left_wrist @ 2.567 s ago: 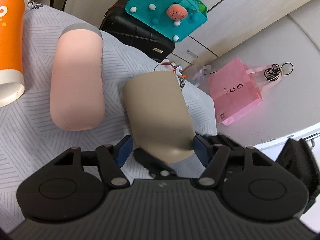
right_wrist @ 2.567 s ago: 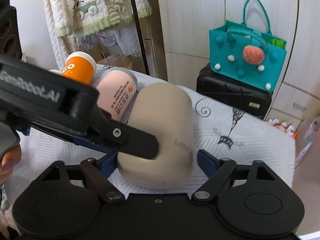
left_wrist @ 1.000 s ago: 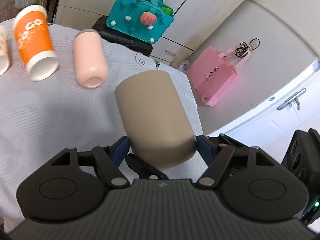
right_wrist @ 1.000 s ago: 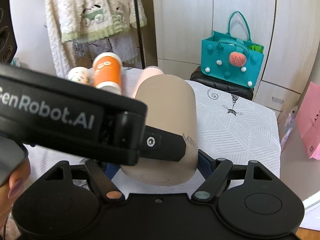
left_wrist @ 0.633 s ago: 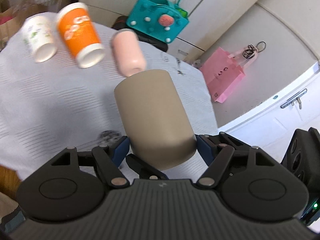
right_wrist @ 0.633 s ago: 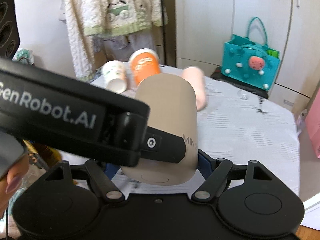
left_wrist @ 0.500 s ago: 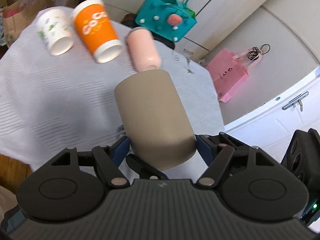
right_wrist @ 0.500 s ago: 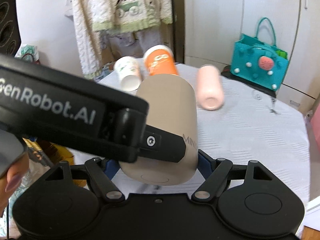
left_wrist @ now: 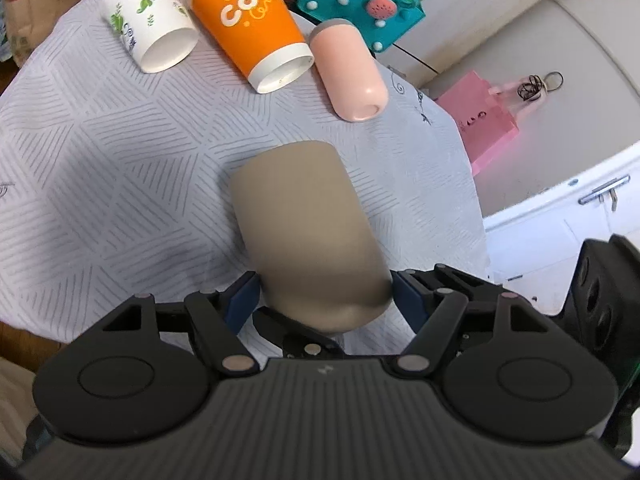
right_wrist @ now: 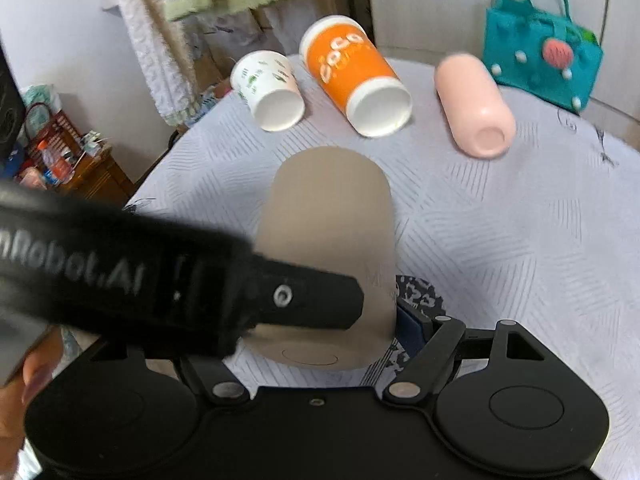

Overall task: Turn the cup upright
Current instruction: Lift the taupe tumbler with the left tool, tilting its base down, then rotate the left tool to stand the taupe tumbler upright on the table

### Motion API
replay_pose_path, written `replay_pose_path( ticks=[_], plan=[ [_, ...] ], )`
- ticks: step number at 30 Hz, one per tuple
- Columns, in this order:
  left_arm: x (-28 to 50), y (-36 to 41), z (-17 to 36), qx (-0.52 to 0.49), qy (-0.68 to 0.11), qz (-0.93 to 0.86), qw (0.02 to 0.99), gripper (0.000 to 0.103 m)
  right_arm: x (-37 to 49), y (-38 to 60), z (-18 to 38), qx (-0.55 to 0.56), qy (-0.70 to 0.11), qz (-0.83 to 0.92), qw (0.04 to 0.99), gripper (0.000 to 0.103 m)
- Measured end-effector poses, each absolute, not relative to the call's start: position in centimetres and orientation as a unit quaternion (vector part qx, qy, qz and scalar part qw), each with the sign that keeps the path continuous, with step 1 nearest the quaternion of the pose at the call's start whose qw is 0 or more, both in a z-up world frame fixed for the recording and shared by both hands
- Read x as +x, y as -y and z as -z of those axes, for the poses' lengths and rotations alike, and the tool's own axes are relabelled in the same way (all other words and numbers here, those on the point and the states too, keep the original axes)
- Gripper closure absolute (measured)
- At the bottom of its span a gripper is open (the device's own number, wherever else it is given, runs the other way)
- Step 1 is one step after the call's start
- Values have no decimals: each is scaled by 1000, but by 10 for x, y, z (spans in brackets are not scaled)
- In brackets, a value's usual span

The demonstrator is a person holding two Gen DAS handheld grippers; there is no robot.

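A beige cup sits between the blue pads of my left gripper, which is shut on its lower end. It also fills the middle of the right wrist view. My right gripper stands around the same end; its right pad is at the cup's side, and the left gripper's black body hides its left finger. The cup is held above the white patterned tablecloth, far end pointing away from both cameras.
Three cups lie on their sides at the far side of the table: a white leaf-print paper cup, an orange paper cup and a pink tumbler. A teal bag and a pink bag are beyond the table's edge.
Both grippers have lifted the beige cup off the table and swung it round, so the three lying cups now sit straight ahead. The left gripper's body has shifted a little in the right wrist view.
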State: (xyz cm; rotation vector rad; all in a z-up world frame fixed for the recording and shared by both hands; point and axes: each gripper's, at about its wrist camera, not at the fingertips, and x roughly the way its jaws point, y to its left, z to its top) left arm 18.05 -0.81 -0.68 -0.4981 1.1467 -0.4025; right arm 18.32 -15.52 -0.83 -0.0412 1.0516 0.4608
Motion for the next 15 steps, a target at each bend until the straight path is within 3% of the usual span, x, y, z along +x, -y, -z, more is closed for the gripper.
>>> replay_pose_path(
  ticks=[13,15],
  plan=[
    [196,-1,12,-208,-548,236,775,32,189,166,8,37,-532,-232,813,20],
    [197,-5,11,-202,-545,243,777,32,191,174,1,44,-535,-246,807,14]
  ],
)
